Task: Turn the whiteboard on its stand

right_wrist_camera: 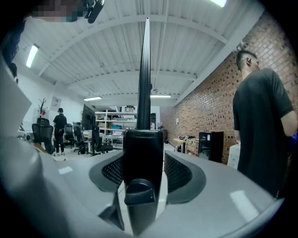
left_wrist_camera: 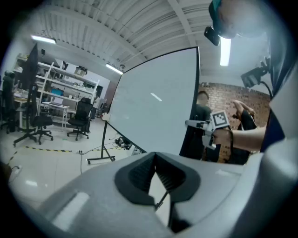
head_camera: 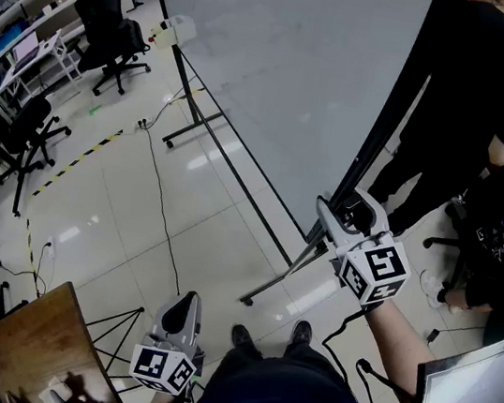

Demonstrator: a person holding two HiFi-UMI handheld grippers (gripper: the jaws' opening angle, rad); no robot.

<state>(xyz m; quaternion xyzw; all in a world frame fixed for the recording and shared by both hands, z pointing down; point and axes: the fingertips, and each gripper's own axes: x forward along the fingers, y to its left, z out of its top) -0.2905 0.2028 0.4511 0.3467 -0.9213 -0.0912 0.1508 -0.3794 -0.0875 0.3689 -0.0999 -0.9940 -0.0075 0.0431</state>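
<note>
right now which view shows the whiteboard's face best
The left gripper view: nearly the whole whiteboard face shows, with its stand. The head view looks down on it, top cut off. The right gripper view gets only its edge.

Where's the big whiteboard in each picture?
Head view: the whiteboard fills the upper middle, slanting.
Left gripper view: centre, showing its wide pale face.
Right gripper view: edge-on, a dark strip up the centre.
Shared landmark: the person in black beside it.
</note>
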